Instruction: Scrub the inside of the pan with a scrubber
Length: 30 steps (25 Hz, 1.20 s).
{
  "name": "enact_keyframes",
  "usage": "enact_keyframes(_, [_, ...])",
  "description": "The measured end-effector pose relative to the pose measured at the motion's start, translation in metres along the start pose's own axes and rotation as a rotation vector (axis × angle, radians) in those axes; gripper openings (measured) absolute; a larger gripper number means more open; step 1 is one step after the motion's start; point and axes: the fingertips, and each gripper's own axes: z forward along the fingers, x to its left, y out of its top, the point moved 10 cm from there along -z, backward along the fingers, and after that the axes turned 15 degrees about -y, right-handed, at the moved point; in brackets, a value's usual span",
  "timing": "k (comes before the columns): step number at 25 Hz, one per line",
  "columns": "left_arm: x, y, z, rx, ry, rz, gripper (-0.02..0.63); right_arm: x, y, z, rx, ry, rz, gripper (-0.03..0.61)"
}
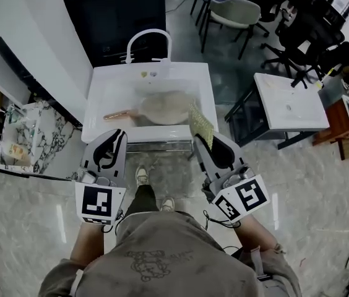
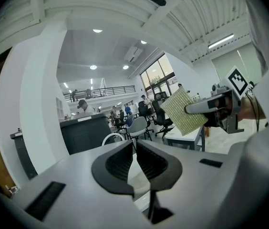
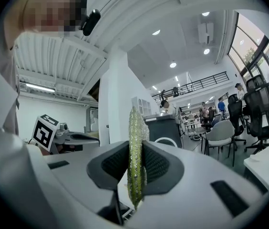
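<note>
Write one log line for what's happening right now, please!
left gripper: shut, empty | right gripper: shut on scrubber, held upright | pan: lying in sink, untouched

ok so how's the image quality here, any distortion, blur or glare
Head view: wide-angle bending at the edges, light streaks on the glossy floor, sink and pan sharp enough. Left gripper view: heavy fisheye, black corners, bright ceiling lights, scrubber crisp. Right gripper view: same fisheye; the scrubber, edge-on and close, looks slightly soft.

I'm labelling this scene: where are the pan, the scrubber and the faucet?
pan (image 1: 162, 107), head view, middle of its bowl.
scrubber (image 1: 200, 124), head view, its flat yellow-green face.
faucet (image 1: 149, 32), head view, top of its arch.
</note>
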Motion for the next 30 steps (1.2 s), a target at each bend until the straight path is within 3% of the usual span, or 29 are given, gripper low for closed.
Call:
enact_keyframes(15, [0.068, -0.031, 0.038, 0.018, -0.022, -0.021, 0.034, 0.002, -0.016, 0.080, 0.054, -0.012, -0.030, 0.077])
enact_keyframes(30, [0.175, -0.077, 0.115, 0.138, -0.135, -0.046, 0.034, -0.007, -0.046, 0.218, 0.193, -0.045, -0.049, 0.077])
